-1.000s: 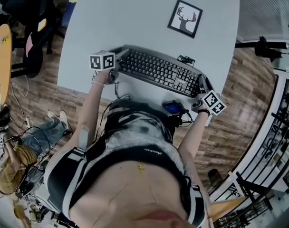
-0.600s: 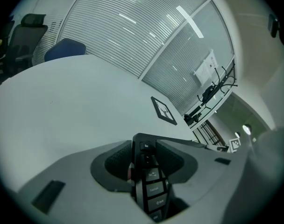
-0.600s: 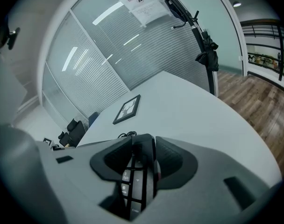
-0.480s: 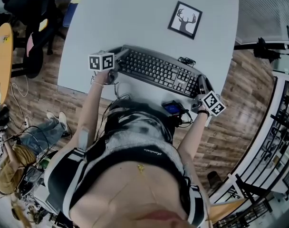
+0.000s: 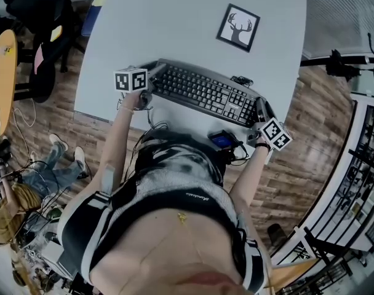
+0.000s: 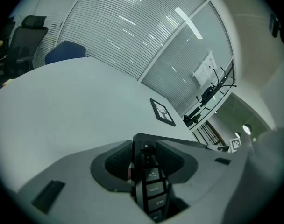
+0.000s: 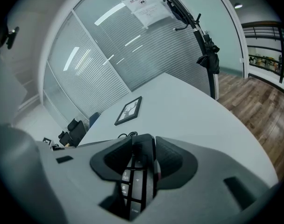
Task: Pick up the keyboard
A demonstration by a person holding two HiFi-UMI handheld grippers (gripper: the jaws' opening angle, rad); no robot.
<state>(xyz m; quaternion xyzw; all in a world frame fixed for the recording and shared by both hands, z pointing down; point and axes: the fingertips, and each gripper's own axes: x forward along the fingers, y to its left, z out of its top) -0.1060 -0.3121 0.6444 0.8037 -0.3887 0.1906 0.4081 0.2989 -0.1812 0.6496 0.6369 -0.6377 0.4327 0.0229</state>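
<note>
A black keyboard (image 5: 202, 91) lies slantwise near the front edge of the white table (image 5: 175, 23). My left gripper (image 5: 151, 74) is shut on the keyboard's left end; in the left gripper view that end (image 6: 149, 181) stands edge-on between the two dark pads (image 6: 115, 164). My right gripper (image 5: 261, 108) is shut on the right end, and in the right gripper view the keys (image 7: 136, 181) show between the pads (image 7: 172, 160). Whether the keyboard rests on the table or hangs just above it I cannot tell.
A framed deer picture (image 5: 238, 26) lies on the table behind the keyboard. A coil of black cable (image 5: 241, 78) sits by the keyboard's far right corner. Chairs (image 5: 33, 17) stand at the left; a person (image 5: 27, 189) sits on the wooden floor at lower left.
Both grippers and the keyboard keep their places. The legs of the person on the floor have shifted a little.
</note>
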